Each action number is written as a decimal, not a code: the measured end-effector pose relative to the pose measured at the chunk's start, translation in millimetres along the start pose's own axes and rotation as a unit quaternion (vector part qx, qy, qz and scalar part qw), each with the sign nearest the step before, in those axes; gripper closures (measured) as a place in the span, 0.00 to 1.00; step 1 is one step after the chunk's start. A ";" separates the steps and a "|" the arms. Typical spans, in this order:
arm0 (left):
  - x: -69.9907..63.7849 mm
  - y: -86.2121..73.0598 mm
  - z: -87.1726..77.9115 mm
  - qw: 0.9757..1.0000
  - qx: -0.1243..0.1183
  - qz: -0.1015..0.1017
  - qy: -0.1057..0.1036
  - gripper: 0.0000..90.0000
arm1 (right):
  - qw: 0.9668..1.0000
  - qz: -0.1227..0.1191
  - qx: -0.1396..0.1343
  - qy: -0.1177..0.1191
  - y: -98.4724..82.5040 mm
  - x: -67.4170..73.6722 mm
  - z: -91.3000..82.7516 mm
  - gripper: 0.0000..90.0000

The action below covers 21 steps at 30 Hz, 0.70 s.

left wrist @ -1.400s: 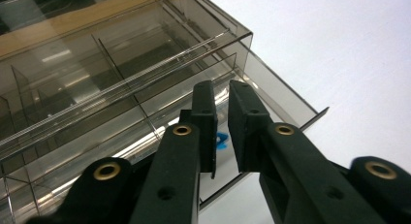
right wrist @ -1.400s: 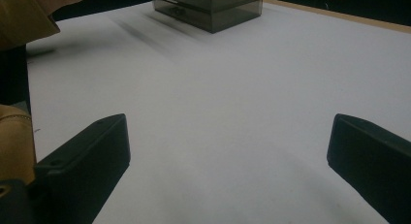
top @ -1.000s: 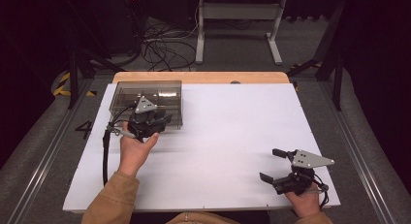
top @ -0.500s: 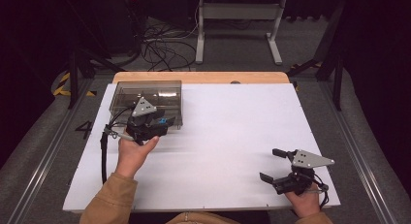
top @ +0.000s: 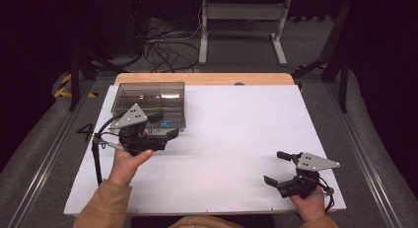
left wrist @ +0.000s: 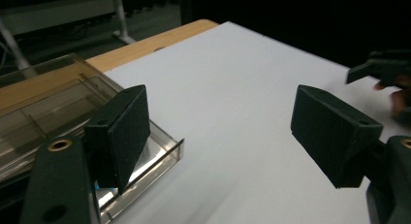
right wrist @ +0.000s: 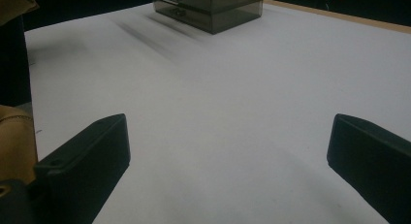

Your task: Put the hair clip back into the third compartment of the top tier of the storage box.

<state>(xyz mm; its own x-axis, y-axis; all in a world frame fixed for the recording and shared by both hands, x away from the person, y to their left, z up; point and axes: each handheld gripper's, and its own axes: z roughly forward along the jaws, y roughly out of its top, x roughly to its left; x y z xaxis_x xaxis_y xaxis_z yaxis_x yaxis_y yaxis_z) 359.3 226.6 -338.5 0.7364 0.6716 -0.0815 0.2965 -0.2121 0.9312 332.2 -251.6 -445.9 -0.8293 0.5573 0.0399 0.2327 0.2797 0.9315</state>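
Hovering wide-jawed, left tool (top: 165,125) overlaps the clear box's (top: 148,95) near edge.

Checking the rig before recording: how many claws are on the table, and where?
2. The left claw is at the near edge of the clear plastic box, jaws open. The right claw is near the table's near right corner, open.

Left gripper (top: 164,125): black body, grey three-cornered plate, black cable trailing, brass-ringed screw holes, foam-faced jaws. Right gripper (top: 277,168): same black build, grey plate with dark holes. Tan sleeves.
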 end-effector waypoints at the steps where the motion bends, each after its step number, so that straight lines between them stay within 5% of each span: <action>1: -0.2 -1.0 -2.3 1.000 -0.001 -0.004 -0.005 0.26 | 1.000 0.000 0.000 0.000 0.0 0.0 -0.1 0.02; 10: -3.2 -16.0 -17.2 1.000 0.008 0.009 -0.028 0.20 | 1.000 0.001 -0.001 0.000 -0.1 -0.1 0.2 0.02; 21: -4.3 -48.4 -32.9 1.000 -0.004 0.009 -0.027 0.14 | 1.000 0.001 0.001 0.000 0.0 0.4 0.1 0.02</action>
<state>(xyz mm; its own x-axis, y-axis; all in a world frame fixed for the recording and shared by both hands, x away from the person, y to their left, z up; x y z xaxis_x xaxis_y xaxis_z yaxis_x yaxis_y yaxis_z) 321.7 257.3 -371.5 0.7729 0.6290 -0.0838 0.2782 -0.2173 0.9356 332.0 -251.3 -446.0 -0.8292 0.5574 0.0410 0.2350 0.2812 0.9304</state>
